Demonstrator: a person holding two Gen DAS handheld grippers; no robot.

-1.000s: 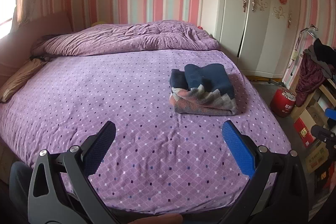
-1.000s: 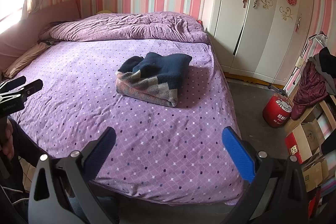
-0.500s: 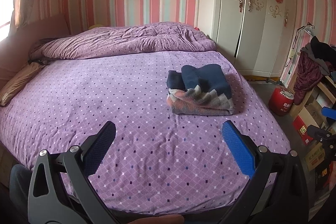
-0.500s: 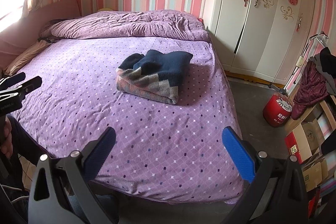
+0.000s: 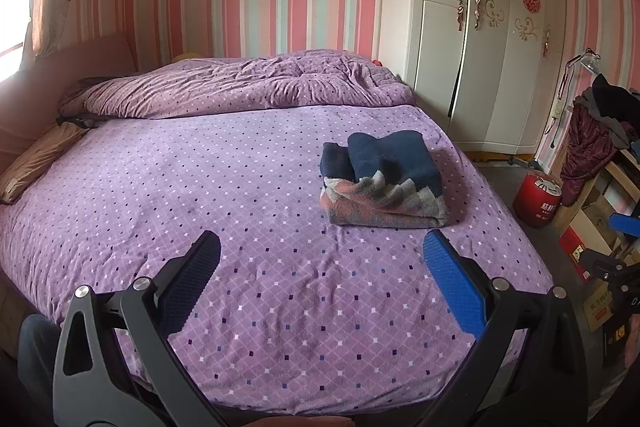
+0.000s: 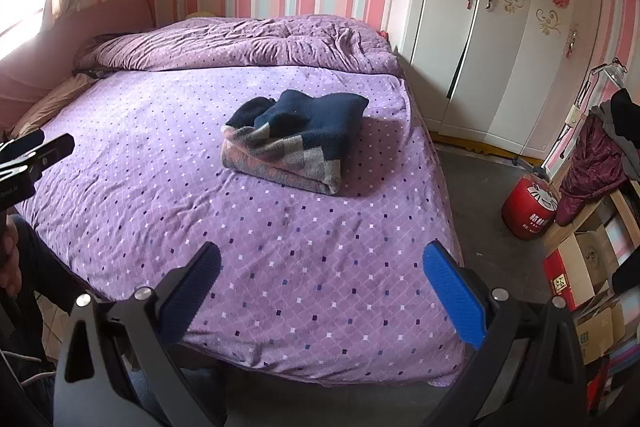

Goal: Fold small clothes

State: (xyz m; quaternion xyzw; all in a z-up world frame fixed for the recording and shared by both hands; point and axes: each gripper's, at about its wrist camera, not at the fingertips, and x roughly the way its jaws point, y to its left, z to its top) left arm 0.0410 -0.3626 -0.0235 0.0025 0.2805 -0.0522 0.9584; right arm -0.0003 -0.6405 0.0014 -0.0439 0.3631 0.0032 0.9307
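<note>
While folded sweater [image 5: 380, 183] lies on bed [image 5: 200, 187], both hand-held grippers [image 5: 320, 275] [image 6: 320, 277] hang released, well short.

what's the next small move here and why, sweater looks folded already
Probably hold both back rather than reach in. The sweater lies on the bed as a compact folded bundle, and the left gripper and right gripper are open, empty and well short of it.

My left gripper [image 5: 320, 267] hung above the near part of the bed [image 5: 200, 187] with its jaws spread wide and nothing between them. A folded sweater [image 5: 380, 183], navy over grey and pink zigzag, lay well ahead, beside the white wardrobe [image 5: 480, 47]
</note>
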